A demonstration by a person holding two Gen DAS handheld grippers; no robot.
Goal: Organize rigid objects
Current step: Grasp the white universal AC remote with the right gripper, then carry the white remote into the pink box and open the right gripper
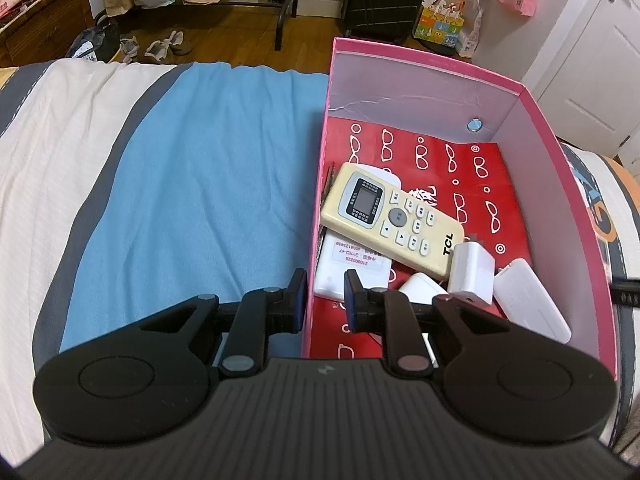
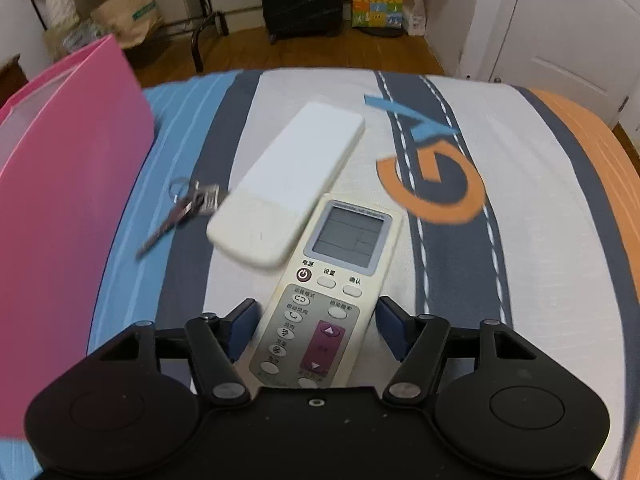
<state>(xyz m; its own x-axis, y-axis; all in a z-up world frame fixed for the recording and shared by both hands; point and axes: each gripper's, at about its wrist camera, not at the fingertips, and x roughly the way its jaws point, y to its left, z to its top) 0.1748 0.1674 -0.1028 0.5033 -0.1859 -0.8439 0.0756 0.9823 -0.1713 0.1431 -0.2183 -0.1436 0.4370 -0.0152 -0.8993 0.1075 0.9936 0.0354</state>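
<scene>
The left gripper [image 1: 325, 294] straddles the near left wall of the pink box [image 1: 424, 65], one finger outside over the blue bedspread [image 1: 208, 168], the other inside; whether the pads press the wall, I cannot tell. Inside the box, a yellowed TCL remote [image 1: 394, 218] lies across a white remote turned face down [image 1: 352, 270], beside a white charger plug [image 1: 472, 270] and other white adapters.

On the bed, to the right of the box, the right gripper [image 2: 316, 326] spreads wide around the lower end of a cream remote with a screen [image 2: 332, 284], not yet clenched. Just beyond it lies a plain white remote [image 2: 292, 180], face down, touching its upper corner. A bunch of keys [image 2: 184, 208] rests nearby, towards the box.
</scene>
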